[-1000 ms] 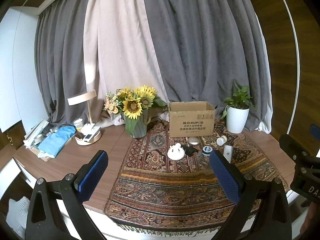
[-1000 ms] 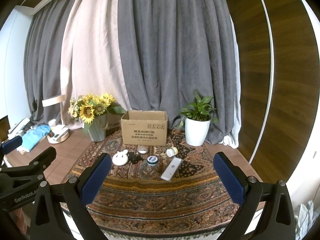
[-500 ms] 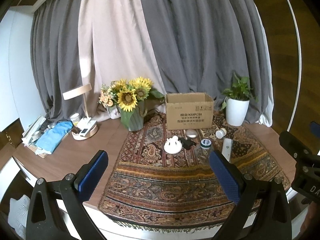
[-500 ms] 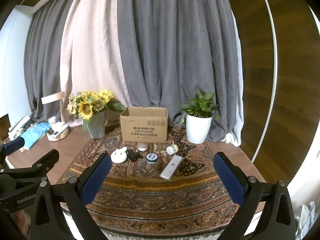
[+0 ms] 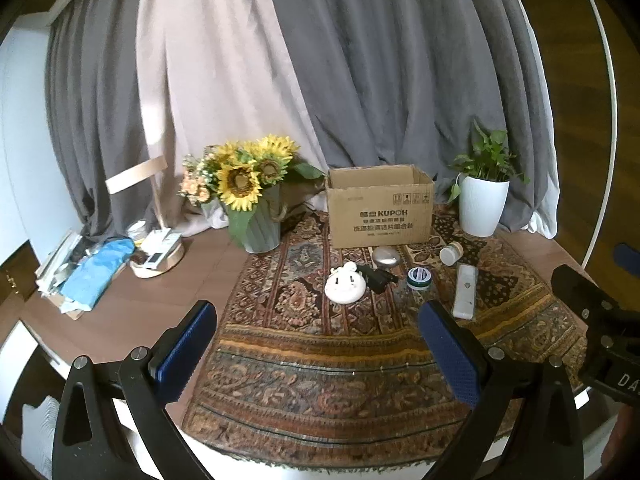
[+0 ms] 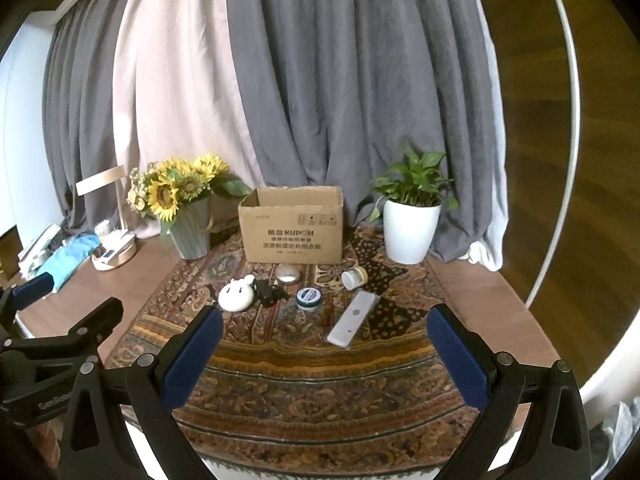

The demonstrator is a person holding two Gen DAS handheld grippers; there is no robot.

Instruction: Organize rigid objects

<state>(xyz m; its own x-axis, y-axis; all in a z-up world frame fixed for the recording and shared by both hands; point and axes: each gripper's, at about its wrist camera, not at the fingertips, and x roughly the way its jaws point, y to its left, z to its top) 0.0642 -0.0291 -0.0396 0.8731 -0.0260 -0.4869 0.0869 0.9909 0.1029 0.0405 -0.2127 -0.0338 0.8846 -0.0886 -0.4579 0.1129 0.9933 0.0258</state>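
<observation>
Six small items wait in a loose row on a patterned rug (image 6: 320, 380), just in front of an open cardboard box (image 6: 294, 226) that seems the likely place for them. From the right wrist view, a white round toy (image 6: 237, 295) lies at 9 o'clock of the cluster, a black gadget (image 6: 269, 292) touching or nearly touching its right side, a silver pebble-shaped thing (image 6: 287, 273) at 12 o'clock nearest the box, a green-lidded tin (image 6: 308, 297) in the middle, a small white jar (image 6: 354, 277) on its side at 2 o'clock, and a white remote (image 6: 354, 317) at 4 o'clock.

Both claws hang well short of the row, over the rug's near edge. The right gripper (image 6: 324, 356) is spread wide and empty; the left gripper (image 5: 320, 354) is likewise spread with nothing between its pads.

No item appears to have been touched yet. The risks lie in crowding: a reach for the toy could nudge the black gadget, the tipped jar may roll once bumped, and the flat remote offers little height to pinch. A vase of sunflowers (image 6: 188, 216) at 10 o'clock and a potted plant (image 6: 412, 224) at 2 o'clock flank the box, within reach of a careless swing.
</observation>
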